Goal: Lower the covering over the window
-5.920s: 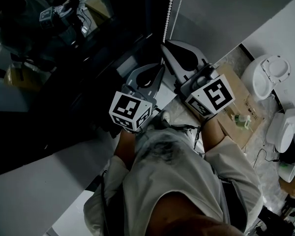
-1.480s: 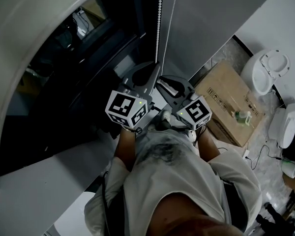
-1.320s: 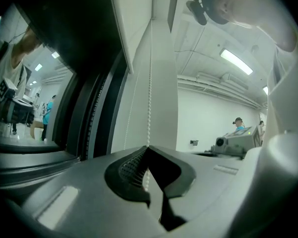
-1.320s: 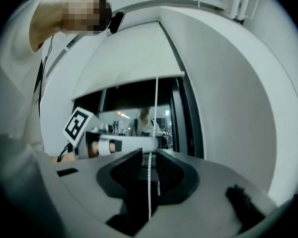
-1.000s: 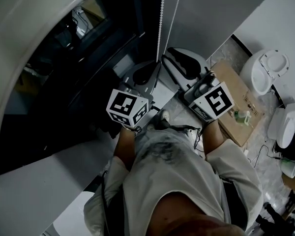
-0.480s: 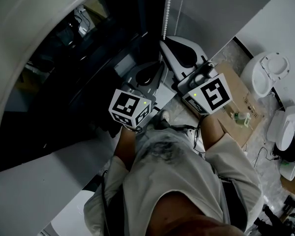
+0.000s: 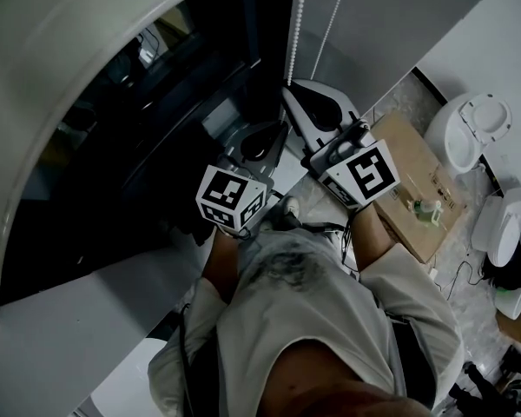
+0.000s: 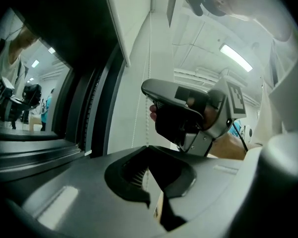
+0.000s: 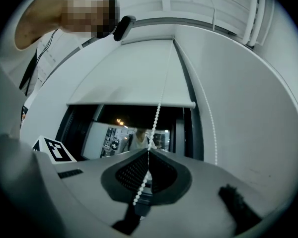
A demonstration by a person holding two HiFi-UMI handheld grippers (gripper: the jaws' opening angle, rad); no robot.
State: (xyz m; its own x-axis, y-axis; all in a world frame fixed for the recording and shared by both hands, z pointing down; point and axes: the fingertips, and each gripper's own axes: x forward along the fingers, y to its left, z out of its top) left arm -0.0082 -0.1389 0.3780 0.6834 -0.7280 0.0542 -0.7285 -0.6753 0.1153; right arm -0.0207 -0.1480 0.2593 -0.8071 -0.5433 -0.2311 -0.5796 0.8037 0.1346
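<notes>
Evidently both tools work the bead chain [image 9: 155,117] hand over hand. The right tool [image 9: 148,152] is pressed together on it higher up and the left tool [image 8: 147,148] pinches it lower, so one grip can hold while the other shifts. The blind [image 9: 134,76] hangs partway down, with dark window [image 9: 114,119] glass exposed beneath its bottom bar.

Left tool [image 8: 147,147], right tool [image 9: 148,151], both raised close together, jaws pinched shut

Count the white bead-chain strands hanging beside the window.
2: one white bead-chain strand runs between the shut jaws of the right gripper; the other hangs free beside it, along the wall. No others show.
</notes>
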